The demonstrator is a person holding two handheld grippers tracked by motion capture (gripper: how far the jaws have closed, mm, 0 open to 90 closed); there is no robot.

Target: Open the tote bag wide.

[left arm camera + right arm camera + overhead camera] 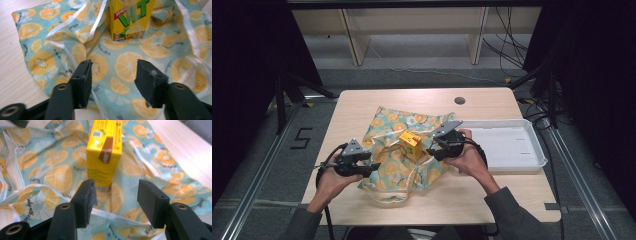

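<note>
Two grippers face each other across a rumpled cloth (pixel 404 150) printed with orange slices on pale blue, which lies on the table (pixel 362 102) to the left of a white tray (pixel 532 150). On the middle of the cloth a yellow carton (pixel 410 143) stands upright, touching neither gripper. The left gripper (pixel 373 169) sits at the cloth's left edge, held in the person's left hand (pixel 332 179), its jaws pointing right toward the carton. In the left gripper view its jaws are spread apart with nothing between the pads (pixel 86 80); they hover over flat cloth (pixel 125 67), and the carton (pixel 131 18) stands well beyond them, its green lettering facing the camera. A white hem of the cloth runs under the left jaw there. The right gripper (pixel 432 150) is held in the right hand (pixel 467 160) just to the right of the carton, jaws pointing left at it. In the right gripper view its jaws are likewise released and empty, pads (pixel 86 200) clear of everything; the carton (pixel 105 152) stands just past them, slightly left of the gap, showing a brown straw wrapper on its side, with cloth (pixel 57 175) spread beneath and bare table (pixel 180 147) at the upper right. Folds of cloth rise on both sides of the carton.
</note>
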